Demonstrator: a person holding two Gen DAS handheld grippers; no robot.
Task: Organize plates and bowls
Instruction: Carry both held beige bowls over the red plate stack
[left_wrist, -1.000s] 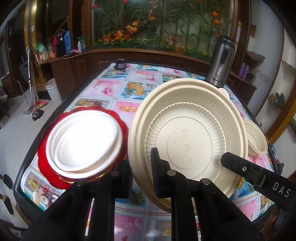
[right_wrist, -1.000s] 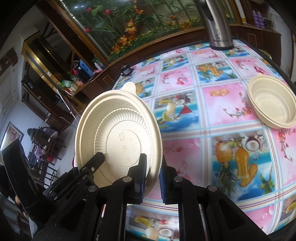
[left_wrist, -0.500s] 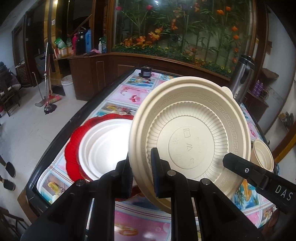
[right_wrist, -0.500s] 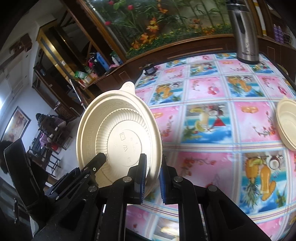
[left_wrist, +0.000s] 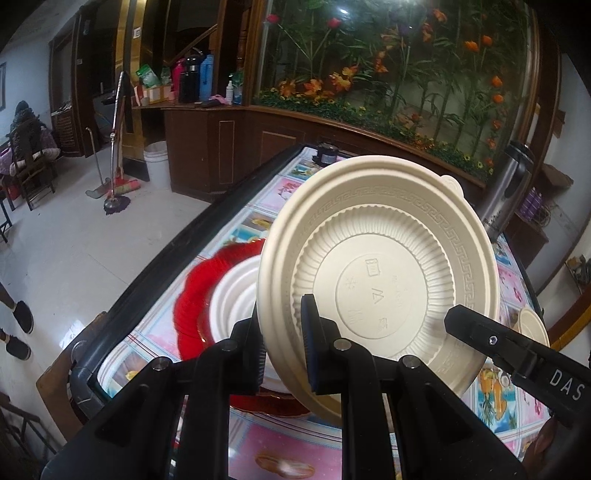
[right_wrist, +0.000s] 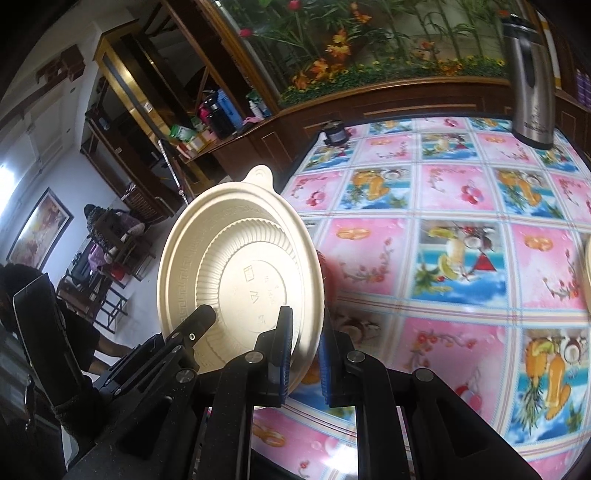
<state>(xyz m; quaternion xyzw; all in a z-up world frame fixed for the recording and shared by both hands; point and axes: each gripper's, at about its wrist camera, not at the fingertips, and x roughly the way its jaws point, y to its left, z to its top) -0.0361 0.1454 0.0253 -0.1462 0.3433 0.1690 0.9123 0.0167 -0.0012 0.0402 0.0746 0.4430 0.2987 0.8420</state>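
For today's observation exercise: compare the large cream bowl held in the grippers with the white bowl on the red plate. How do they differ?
The cream bowl is held tilted in the air, underside facing the camera; the white bowl rests on the red plate, opening up. The cream bowl has a patterned rim and ribbed wall; the white bowl looks plain, with smooth rings. Both are round.

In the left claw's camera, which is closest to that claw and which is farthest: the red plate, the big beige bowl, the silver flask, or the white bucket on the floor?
1. Big beige bowl: clamped in the left claw, tilted on edge.
2. Red plate: just behind the bowl, left, under a white bowl.
3. Silver flask: far end of the table, right.
4. White bucket: on the floor beyond the table, left. It looks about as far as the flask, so that order is uncertain.
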